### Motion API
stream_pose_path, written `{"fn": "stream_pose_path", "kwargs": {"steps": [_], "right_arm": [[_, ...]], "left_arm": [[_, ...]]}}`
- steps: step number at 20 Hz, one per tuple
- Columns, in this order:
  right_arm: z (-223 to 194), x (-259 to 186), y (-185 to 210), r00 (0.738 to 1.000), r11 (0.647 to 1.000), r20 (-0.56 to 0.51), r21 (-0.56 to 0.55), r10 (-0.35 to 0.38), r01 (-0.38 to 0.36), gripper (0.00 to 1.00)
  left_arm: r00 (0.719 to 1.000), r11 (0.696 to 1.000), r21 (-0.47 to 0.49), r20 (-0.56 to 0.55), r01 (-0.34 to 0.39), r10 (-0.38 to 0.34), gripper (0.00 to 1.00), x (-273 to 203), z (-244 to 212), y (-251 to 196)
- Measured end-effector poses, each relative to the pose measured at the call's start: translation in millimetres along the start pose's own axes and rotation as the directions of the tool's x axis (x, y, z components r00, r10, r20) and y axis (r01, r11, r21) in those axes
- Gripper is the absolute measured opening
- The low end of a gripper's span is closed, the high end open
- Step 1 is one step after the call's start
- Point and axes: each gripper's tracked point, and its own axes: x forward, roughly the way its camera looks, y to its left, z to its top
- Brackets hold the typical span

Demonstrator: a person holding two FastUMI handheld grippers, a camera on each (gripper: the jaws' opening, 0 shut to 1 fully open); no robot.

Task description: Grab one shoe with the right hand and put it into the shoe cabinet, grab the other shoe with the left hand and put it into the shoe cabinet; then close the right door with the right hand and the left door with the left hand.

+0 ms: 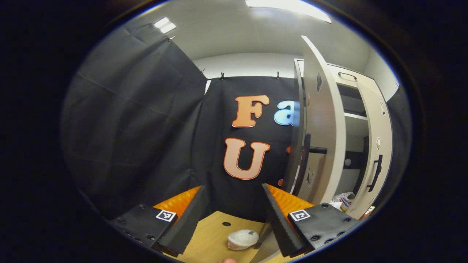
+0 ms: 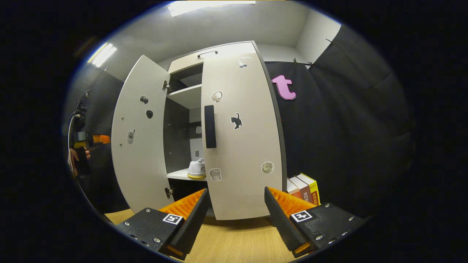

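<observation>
On the wood-grain worktop [image 2: 234, 241] stood the shoe cabinet [image 2: 226, 54], a tall flat-panelled unit in matt off-white with a dark interior. In the right gripper view, the right door [image 2: 243, 146] was swung nearly to the closed position; its face carried a dark vertical bar handle [image 2: 210, 126] and several small stickers, including a black cat shape. The left door [image 2: 140, 138] stood wide open on two metal hinges, its smooth panel also dotted with stickers. Between the doors a pale shelf [image 2: 184, 95] showed in the upper part, and on a lower shelf sat one white shoe [image 2: 196, 169] with a yellowish sole edge, heel end visible, the rest hidden behind the right door. A row of upright books [image 2: 303, 188] stood just beside the cabinet's right side, at the rear of the worktop.

The right gripper [image 2: 236, 212] was released, fingers spread wide with ridged inner faces, gripping nothing and apart from the right door ahead of it. The left gripper appeared far off beyond the left door's edge, held in a hand [image 2: 75, 160].

In the left gripper view, the left gripper [image 1: 234, 215] was likewise spread wide and empty, above the worktop [image 1: 212, 237], where a small white rounded object [image 1: 242, 239] lay; the left door [image 1: 321, 138] stood edge-on to the right
</observation>
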Motion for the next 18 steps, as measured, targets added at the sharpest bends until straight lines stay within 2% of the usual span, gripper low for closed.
{"fn": "stream_pose_path", "kwargs": {"steps": [1,2,5,6,10,14,18], "right_arm": [[0,1,-2,1.0,1.0,0.001,-0.003,-0.006,0.006,0.92],[0,1,-4,1.0,1.0,0.0,-0.007,-0.013,0.013,0.92],[2,3,-11,0.999,0.999,0.002,-0.017,-0.034,0.034,0.92],[2,4,-14,0.999,0.999,0.0,-0.019,-0.04,0.04,0.92],[5,11,-18,0.999,0.999,0.005,-0.007,-0.052,0.052,0.92],[10,14,-13,0.999,0.999,0.016,0.0,-0.036,0.036,0.92],[12,12,-11,0.999,0.999,0.018,-0.023,-0.027,0.028,0.92]], "left_arm": [[1.0,1.0,0.007,0.0,0.002,-0.002,0.99,10,-1,1],[1.0,1.0,0.015,-0.003,0.008,-0.008,0.94,20,-3,0],[1.0,0.998,0.053,0.003,0.019,-0.019,0.94,34,-5,-8],[1.0,0.998,0.063,0.01,0.019,-0.02,0.91,35,-2,-7],[0.999,0.999,0.036,-0.001,0.041,-0.041,0.95,33,-5,-14],[0.998,0.996,0.068,0.01,0.057,-0.058,0.93,24,-4,-29],[0.989,0.989,0.028,-0.016,0.144,-0.144,0.93,14,-11,-66]]}}
